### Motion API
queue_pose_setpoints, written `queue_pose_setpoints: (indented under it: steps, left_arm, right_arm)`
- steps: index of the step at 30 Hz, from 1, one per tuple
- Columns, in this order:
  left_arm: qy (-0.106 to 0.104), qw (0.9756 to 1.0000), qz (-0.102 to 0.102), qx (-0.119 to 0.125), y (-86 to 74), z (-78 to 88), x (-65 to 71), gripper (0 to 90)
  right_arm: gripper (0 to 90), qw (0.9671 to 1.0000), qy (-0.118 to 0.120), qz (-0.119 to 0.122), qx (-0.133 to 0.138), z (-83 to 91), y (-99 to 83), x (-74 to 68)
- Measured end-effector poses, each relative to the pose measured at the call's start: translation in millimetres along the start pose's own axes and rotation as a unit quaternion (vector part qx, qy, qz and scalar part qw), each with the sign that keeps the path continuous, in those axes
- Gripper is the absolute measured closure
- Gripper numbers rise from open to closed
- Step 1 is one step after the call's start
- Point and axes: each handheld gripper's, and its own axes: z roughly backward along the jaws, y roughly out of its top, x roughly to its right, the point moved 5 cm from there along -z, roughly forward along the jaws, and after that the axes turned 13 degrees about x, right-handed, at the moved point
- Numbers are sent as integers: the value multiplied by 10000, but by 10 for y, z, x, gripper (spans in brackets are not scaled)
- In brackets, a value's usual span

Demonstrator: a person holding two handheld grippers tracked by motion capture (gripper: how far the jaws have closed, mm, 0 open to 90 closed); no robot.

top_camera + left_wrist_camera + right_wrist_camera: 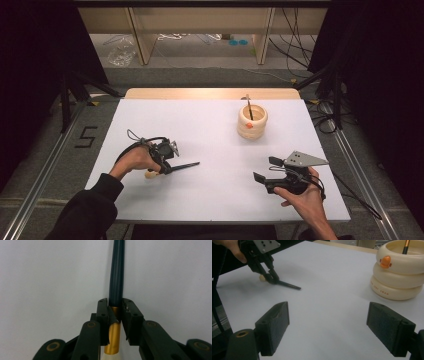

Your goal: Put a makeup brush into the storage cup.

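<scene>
High view: left gripper [167, 167] clenched on brush [176, 166] lying on white surface [210, 135], well apart from duck-faced holder [252, 122]; bristle end half hidden behind hand. Left gripper view: brush tip cut off at top edge. Right gripper view: right gripper [337, 326] released, holder cropped at right.

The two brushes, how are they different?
The brush on the table lies flat, pinched by the left gripper; the brush in the duck holder stands tilted, untouched. The flat one shows its cream tip; the other's tip is hidden. Both have dark handles with gold bands.
</scene>
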Motion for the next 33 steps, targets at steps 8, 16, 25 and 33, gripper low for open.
queue_pose_setpoints:
  steps: [8, 16, 25, 33]
  left_arm:
    - [10, 10000, -87, -32, 9, 1, 11, 783]
    - [-67, 9998, -192, 9, 33, 46, 65, 784]
    - [-72, 9989, -453, 115, 156, 116, 215, 784]
    - [-122, 9958, -880, 209, 350, 136, 444, 784]
  right_arm:
    - [195, 9999, 26, 67, 114, -25, 2, 5]
    - [195, 9999, 46, 81, 102, -27, 4, 3]
    - [220, 9996, 139, 227, -24, -14, 25, -16]
    - [224, 9958, 489, 724, -272, -71, 84, -120]
